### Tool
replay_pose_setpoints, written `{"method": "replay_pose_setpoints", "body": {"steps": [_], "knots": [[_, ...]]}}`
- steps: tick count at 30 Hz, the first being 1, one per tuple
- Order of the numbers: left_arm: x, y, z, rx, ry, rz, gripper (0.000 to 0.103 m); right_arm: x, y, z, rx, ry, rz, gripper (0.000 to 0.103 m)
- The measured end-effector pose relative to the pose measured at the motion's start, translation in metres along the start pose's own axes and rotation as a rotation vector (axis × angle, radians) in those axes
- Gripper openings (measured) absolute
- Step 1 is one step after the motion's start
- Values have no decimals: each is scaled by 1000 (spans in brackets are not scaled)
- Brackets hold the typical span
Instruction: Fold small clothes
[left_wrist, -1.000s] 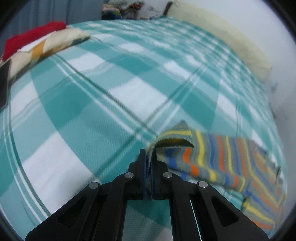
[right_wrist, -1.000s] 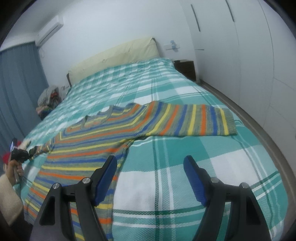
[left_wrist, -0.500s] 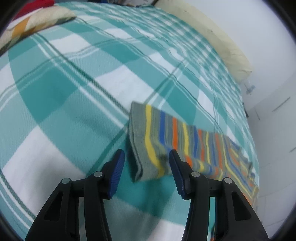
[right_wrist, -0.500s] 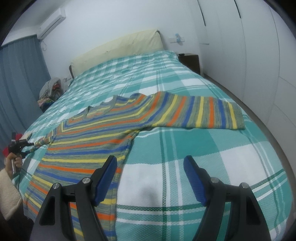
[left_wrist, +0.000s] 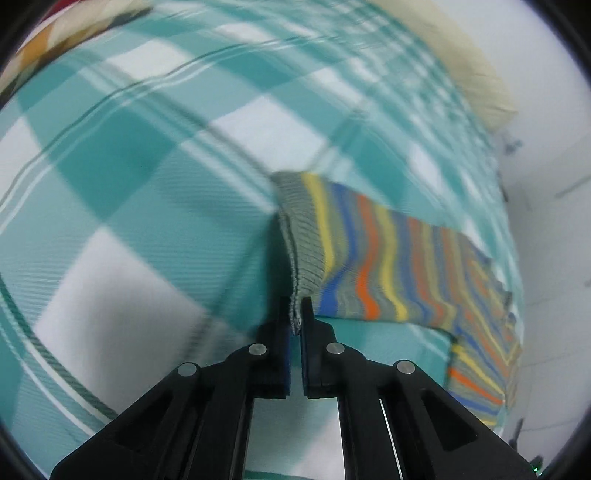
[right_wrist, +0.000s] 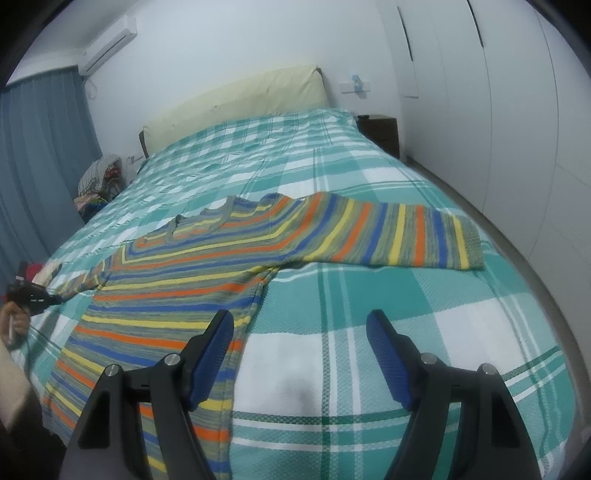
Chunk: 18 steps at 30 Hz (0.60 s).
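A striped sweater (right_wrist: 207, 266) in orange, blue, yellow and grey lies spread flat on the teal plaid bedspread (right_wrist: 388, 350), sleeves out to both sides. My left gripper (left_wrist: 296, 314) is shut on the grey cuff (left_wrist: 301, 251) of the sweater's left sleeve and lifts it slightly; it also shows far left in the right wrist view (right_wrist: 51, 299). My right gripper (right_wrist: 300, 349) is open and empty, hovering above the bed beside the sweater's right hem edge. The right sleeve (right_wrist: 406, 236) lies flat toward the wardrobe side.
A cream headboard (right_wrist: 236, 103) stands at the far end. White wardrobe doors (right_wrist: 498, 110) and a dark nightstand (right_wrist: 380, 129) line the right side. A pile of clothes (right_wrist: 98, 181) sits by the blue curtain at left. A patterned cushion (left_wrist: 66, 40) lies beyond the left gripper.
My left gripper, shut on the cuff a second ago, opened half a second ago, and has closed on the cuff again and lifted it. The right gripper stayed open, nearly still.
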<state>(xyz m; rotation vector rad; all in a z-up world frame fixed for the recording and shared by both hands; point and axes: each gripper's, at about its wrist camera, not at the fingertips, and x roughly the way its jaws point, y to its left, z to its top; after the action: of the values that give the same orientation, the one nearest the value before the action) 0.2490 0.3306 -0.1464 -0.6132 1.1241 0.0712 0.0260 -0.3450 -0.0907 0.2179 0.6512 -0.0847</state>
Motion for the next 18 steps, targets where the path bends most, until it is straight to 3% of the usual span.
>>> {"method": "replay_pose_setpoints", "body": {"steps": [4, 7, 9, 11, 12, 14, 18], "knots": [[15, -3, -5, 31, 7, 61, 2, 6, 1, 0, 4, 18, 1, 74], [5, -4, -6, 25, -18, 61, 8, 7, 4, 0, -6, 18, 3, 74], [-6, -3, -5, 25, -30, 40, 24, 6, 6, 0, -20, 14, -1, 74], [-24, 0, 3, 14, -107, 16, 68, 6, 7, -1, -31, 12, -6, 74], [-30, 3, 9, 3, -142, 9, 74, 6, 7, -1, -32, 14, -6, 74], [-29, 4, 25, -10, -160, -2, 76, 9, 6, -1, -29, 23, -7, 74], [5, -2, 54, -30, -107, -29, 74, 15, 9, -1, -28, 39, -10, 74]]}}
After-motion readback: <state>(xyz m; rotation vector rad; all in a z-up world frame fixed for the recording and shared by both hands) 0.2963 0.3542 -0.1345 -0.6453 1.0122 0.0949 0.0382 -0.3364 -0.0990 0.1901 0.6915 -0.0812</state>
